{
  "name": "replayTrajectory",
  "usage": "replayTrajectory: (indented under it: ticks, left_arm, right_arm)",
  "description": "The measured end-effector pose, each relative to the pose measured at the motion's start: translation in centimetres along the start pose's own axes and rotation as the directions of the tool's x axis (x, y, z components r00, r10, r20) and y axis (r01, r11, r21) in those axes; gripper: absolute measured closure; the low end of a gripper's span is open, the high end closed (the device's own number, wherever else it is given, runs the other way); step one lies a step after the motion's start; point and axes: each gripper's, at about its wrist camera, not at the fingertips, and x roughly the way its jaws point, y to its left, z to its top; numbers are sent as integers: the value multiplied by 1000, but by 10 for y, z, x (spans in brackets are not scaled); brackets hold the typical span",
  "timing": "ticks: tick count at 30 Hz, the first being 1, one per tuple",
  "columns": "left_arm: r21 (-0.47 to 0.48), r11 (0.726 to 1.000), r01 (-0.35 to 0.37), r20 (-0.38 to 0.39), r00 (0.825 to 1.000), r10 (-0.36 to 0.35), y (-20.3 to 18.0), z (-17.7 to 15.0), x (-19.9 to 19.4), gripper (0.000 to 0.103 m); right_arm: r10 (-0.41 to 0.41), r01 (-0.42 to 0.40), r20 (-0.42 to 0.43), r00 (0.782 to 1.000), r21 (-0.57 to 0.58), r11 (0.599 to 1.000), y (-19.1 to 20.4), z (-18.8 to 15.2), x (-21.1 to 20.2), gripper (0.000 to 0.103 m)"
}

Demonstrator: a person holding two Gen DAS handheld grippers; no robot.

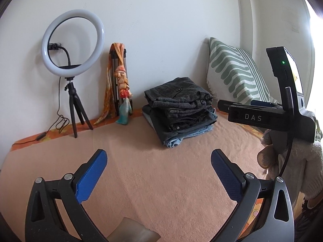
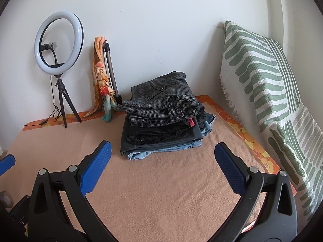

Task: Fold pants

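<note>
A stack of folded pants (image 1: 179, 111) lies on the peach blanket (image 1: 141, 171) near the back wall: grey checked pants on top, dark and light-blue denim below. It also shows in the right wrist view (image 2: 163, 117). My left gripper (image 1: 159, 157) is open and empty, hovering over the bare blanket in front of the stack. My right gripper (image 2: 162, 151) is open and empty, just in front of the stack. In the left wrist view the body of the right gripper (image 1: 282, 109) shows at the right, held by a gloved hand. A blue fingertip of the left gripper (image 2: 7, 162) shows at the left edge.
A ring light on a small tripod (image 1: 72, 46) stands at the back left with its cable on the bed. A folded tripod with an orange scarf (image 1: 119, 84) leans on the wall. A green-striped pillow (image 2: 262, 80) lines the right side.
</note>
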Motion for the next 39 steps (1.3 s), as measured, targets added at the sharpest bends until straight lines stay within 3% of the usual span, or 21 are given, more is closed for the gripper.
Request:
replayTrajectory:
  ticks: [39]
  left_arm:
    - [-1,1000,-14,-39,999,14,11,-12,1,1]
  right_arm:
    - [10,-10,-14,1000,-24,1000,13,-8,10,0]
